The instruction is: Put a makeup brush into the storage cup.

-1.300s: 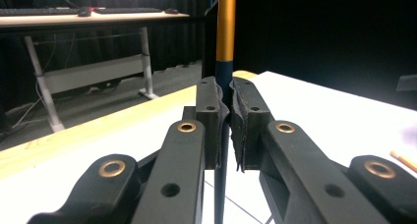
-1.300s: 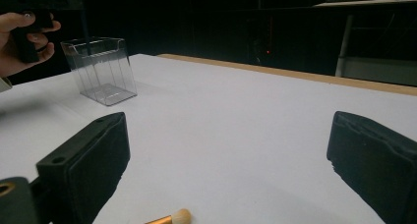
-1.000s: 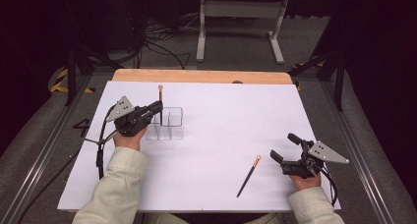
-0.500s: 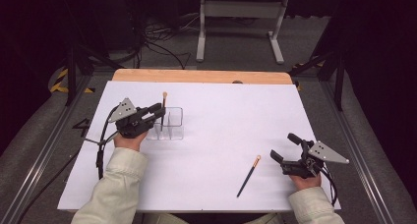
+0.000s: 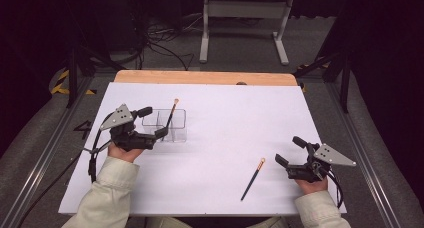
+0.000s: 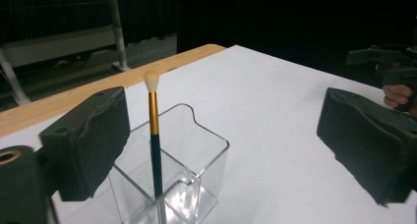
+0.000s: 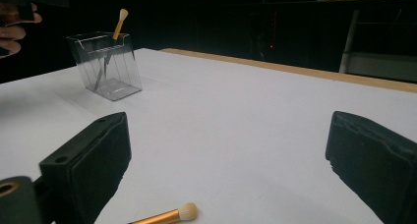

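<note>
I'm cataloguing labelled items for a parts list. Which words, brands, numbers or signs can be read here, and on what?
None: no readable text on the clear holder, the brush in it, the brush lying on the table, the white table, or either tongs.

A darkened lab or recording studio set up for table work.

A table (image 5: 320,118) covered in a white sheet, with a wooden edge at the far side, stands on a grey floor (image 5: 250,53). Metal rails (image 5: 45,148) run along both sides. Black cables (image 5: 160,48) lie tangled beyond it, beside a grey metal stand (image 5: 242,10). Yellow-and-black hazard tape (image 5: 62,83) marks the floor. The surroundings are black.
</note>
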Demonstrator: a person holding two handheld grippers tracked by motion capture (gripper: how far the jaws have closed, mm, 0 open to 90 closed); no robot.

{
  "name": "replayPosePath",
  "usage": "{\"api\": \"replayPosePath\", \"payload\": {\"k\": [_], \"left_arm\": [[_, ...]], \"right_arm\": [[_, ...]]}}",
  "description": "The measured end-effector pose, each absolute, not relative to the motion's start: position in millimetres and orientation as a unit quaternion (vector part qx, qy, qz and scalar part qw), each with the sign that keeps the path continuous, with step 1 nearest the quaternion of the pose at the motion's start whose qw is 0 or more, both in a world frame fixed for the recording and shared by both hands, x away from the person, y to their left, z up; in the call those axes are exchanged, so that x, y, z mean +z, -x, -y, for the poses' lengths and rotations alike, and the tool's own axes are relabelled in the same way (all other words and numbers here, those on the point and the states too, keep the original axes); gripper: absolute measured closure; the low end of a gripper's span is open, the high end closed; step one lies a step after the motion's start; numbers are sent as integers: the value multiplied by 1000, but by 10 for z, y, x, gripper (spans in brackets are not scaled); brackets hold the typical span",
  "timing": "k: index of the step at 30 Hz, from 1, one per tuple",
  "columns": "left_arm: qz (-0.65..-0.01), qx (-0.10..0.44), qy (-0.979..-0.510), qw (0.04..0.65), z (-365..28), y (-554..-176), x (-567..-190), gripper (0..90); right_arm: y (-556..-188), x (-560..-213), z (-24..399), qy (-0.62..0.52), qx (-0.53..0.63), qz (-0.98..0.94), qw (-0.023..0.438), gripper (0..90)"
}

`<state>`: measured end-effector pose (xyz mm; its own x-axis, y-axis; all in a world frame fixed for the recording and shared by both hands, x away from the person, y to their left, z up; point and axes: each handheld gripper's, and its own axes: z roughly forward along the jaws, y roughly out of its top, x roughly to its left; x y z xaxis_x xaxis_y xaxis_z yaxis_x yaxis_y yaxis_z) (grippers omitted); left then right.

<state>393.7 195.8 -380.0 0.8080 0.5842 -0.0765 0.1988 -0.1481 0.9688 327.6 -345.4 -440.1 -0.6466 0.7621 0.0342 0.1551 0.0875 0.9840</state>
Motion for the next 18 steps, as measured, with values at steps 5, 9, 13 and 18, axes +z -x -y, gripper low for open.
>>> {"api": "replayPosePath", "payload": {"k": [5, 9, 13, 18], "left_arm": [[-271, 149, -742, 594, -2050, -3818, -3801, 23], [-270, 156, -748, 586, -2101, -3713, -3801, 18], [-267, 161, -756, 576, -2137, -3663, -3798, 18], [-273, 159, -762, 566, -2175, -3619, -3831, 18]], "right_arm": [[-3248, -4346, 3471, -332, 594, -687, 255, 15], [-3235, -4308, 3480, -327, 592, -692, 252, 13], [-3225, -4268, 3472, -329, 586, -699, 246, 7], [-3187, -4186, 3448, -329, 573, -712, 239, 6]]}}
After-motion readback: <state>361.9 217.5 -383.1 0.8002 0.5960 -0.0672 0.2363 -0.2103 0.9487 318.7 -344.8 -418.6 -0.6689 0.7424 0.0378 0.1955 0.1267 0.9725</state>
